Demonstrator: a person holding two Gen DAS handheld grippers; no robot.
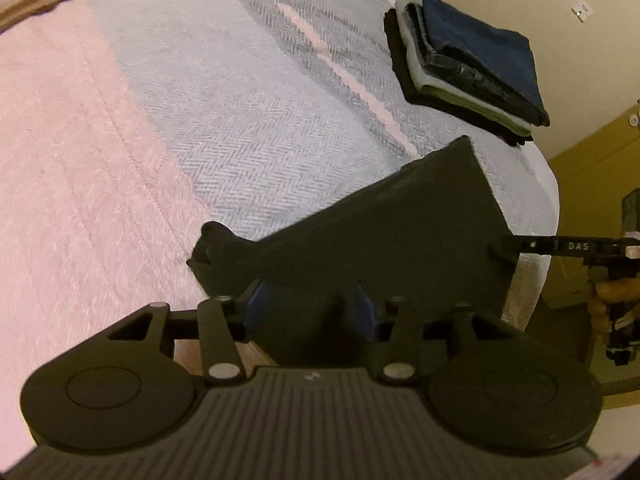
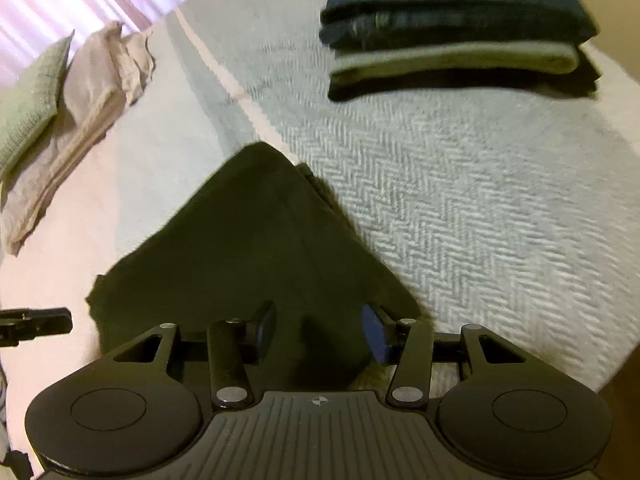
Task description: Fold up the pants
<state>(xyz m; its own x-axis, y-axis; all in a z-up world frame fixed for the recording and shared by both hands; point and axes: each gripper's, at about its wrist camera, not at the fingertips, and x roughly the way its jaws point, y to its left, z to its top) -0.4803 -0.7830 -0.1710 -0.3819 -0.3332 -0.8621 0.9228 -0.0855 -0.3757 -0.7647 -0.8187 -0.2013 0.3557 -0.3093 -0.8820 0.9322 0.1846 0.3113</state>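
Note:
Folded black pants [image 1: 380, 232] hang as a thick flat bundle just above the bed. My left gripper [image 1: 310, 304] is shut on their near edge, with the cloth filling the gap between the blue pads. In the right wrist view the same pants [image 2: 248, 248] taper away from me, and my right gripper [image 2: 320, 332] is shut on their near corner. The right gripper [image 1: 504, 246] also shows side-on at the pants' right edge in the left wrist view, with a hand [image 1: 608, 292] behind it. The left gripper [image 2: 64, 316] pokes in at the left edge of the right wrist view.
A stack of folded clothes [image 1: 472, 64], dark blue on top, sits near the bed's far corner [image 2: 456, 28]. A grey herringbone blanket [image 1: 240, 120] and a pink one [image 1: 60, 180] cover the bed. A green pillow [image 2: 28, 100] and beige cloth [image 2: 92, 92] lie far left.

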